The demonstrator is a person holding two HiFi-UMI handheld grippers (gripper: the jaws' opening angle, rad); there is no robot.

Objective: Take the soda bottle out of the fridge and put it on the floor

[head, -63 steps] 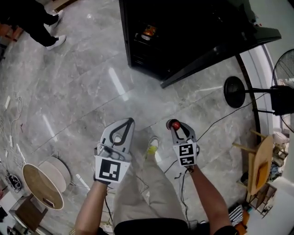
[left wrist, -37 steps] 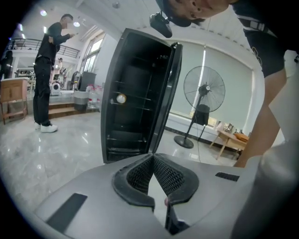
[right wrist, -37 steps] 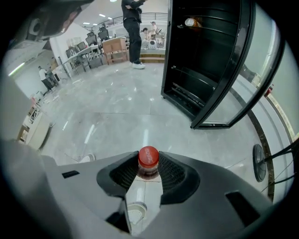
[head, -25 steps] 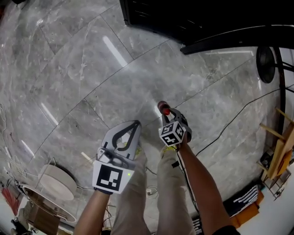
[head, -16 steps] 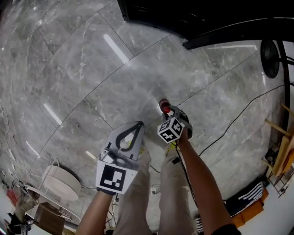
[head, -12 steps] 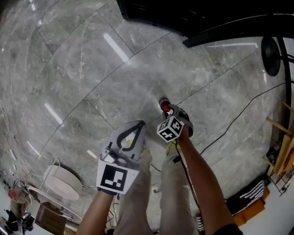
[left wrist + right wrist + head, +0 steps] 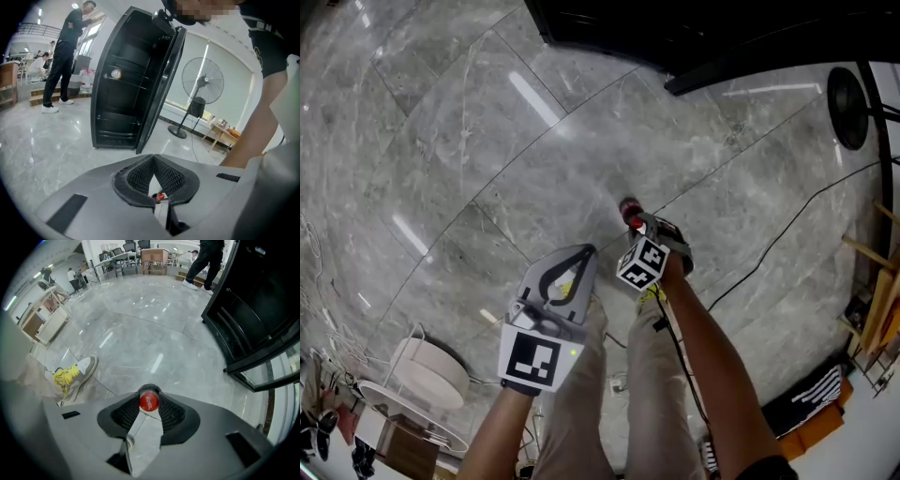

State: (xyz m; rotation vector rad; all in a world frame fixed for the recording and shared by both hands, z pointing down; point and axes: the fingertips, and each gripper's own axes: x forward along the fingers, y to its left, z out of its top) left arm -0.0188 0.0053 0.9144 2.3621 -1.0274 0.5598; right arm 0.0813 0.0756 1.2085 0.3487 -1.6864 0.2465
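Observation:
The soda bottle shows only as its red cap; its body is hidden behind the cap and the jaws. My right gripper is shut on the neck just under that cap, over the grey marble floor in front of my feet. At my left knee my left gripper is shut, tips touching, with nothing in it. The black fridge stands ahead with its door swung open.
A standing fan with a round base is right of the fridge, and a black cable runs across the floor. My yellow-laced shoe is near the bottle. White round objects lie at lower left. A person stands far off.
My right gripper has tilted and carried the bottle forward and lower over the floor. The view has tipped down, pushing the fridge to the top edge. The left gripper has barely moved.

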